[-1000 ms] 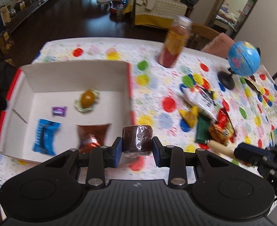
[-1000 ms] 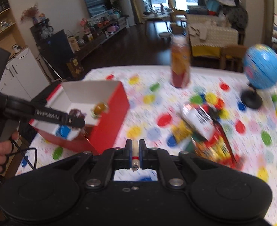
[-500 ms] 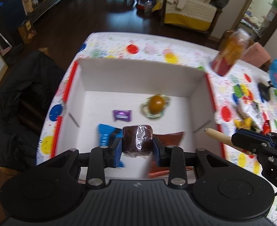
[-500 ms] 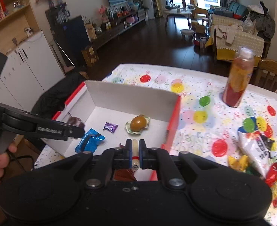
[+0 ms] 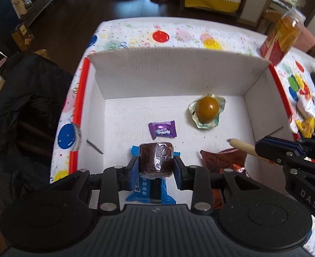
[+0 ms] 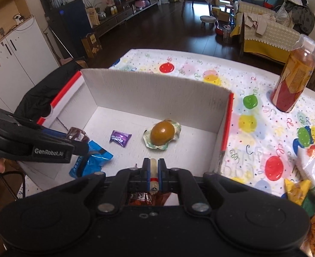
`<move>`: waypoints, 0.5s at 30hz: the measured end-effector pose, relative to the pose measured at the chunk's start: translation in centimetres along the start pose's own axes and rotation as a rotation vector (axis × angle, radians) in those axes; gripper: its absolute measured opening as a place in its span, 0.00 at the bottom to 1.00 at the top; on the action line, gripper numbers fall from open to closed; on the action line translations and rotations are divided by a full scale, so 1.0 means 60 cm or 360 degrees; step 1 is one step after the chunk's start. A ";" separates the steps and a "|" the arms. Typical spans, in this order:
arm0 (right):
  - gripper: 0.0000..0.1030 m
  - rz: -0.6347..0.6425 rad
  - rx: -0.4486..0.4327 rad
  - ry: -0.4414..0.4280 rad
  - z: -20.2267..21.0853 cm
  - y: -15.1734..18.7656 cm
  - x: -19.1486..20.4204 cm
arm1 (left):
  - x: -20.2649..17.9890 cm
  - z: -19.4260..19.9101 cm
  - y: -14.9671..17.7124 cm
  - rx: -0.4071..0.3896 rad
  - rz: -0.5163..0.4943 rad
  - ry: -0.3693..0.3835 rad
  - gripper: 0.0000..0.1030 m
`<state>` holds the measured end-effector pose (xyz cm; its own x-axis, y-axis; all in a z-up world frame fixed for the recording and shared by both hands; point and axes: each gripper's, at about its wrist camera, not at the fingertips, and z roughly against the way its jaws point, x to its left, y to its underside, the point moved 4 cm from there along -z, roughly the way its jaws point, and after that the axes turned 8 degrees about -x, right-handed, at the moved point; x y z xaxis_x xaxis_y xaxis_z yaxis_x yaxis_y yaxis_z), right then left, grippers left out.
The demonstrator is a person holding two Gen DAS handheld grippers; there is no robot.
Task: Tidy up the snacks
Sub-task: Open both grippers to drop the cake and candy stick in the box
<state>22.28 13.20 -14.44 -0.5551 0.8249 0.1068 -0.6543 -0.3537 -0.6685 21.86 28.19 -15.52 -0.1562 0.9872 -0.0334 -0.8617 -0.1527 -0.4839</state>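
My left gripper (image 5: 155, 164) is shut on a brown wrapped cake (image 5: 155, 159) and holds it over the near part of the white box (image 5: 174, 72), above a blue packet (image 5: 151, 190). My right gripper (image 6: 153, 171) is shut on a thin cream snack stick (image 6: 153, 168) and holds it over the box's near right side; the stick also shows in the left wrist view (image 5: 242, 146). In the box lie a purple candy (image 5: 162, 130), an orange-brown jelly cup (image 5: 207, 108) and a brown packet (image 5: 223, 160).
The box has red edges (image 6: 227, 124) and sits on a spotted tablecloth (image 6: 253, 150). A juice bottle (image 6: 294, 75) stands to the far right. Several loose snack packets (image 6: 307, 175) lie at the right. A dark jacket (image 5: 28, 98) hangs left of the table.
Both grippers have moved left from over the tablecloth to over the box, each still holding its snack. The left gripper has come lower over the blue packet.
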 end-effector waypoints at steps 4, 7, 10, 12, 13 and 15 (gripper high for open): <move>0.05 -0.0010 0.0047 -0.0002 -0.015 0.012 0.004 | -0.005 -0.019 0.005 0.0046 -0.0034 0.0013 0.32; 0.11 -0.0017 0.0079 -0.0015 -0.022 0.019 0.007 | -0.008 -0.030 0.010 0.0087 -0.0057 0.0002 0.32; 0.16 -0.0019 0.0086 -0.0005 -0.022 0.022 0.008 | -0.008 -0.036 0.014 0.0099 -0.0057 0.0008 0.32; 0.19 -0.0029 0.0088 -0.0011 -0.021 0.024 0.008 | -0.011 -0.035 0.016 0.0091 -0.0072 0.0002 0.32; 0.20 -0.0030 0.0090 -0.0011 -0.019 0.025 0.008 | -0.011 -0.034 0.017 0.0090 -0.0074 0.0000 0.33; 0.20 -0.0032 0.0092 -0.0019 -0.016 0.026 0.009 | -0.012 -0.031 0.019 0.0085 -0.0070 -0.0003 0.35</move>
<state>21.44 13.51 -16.12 -0.5473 0.8269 0.1289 -0.6937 -0.3621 -0.6226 21.89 27.40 -17.70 -0.1183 0.9929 -0.0114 -0.8922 -0.1114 -0.4377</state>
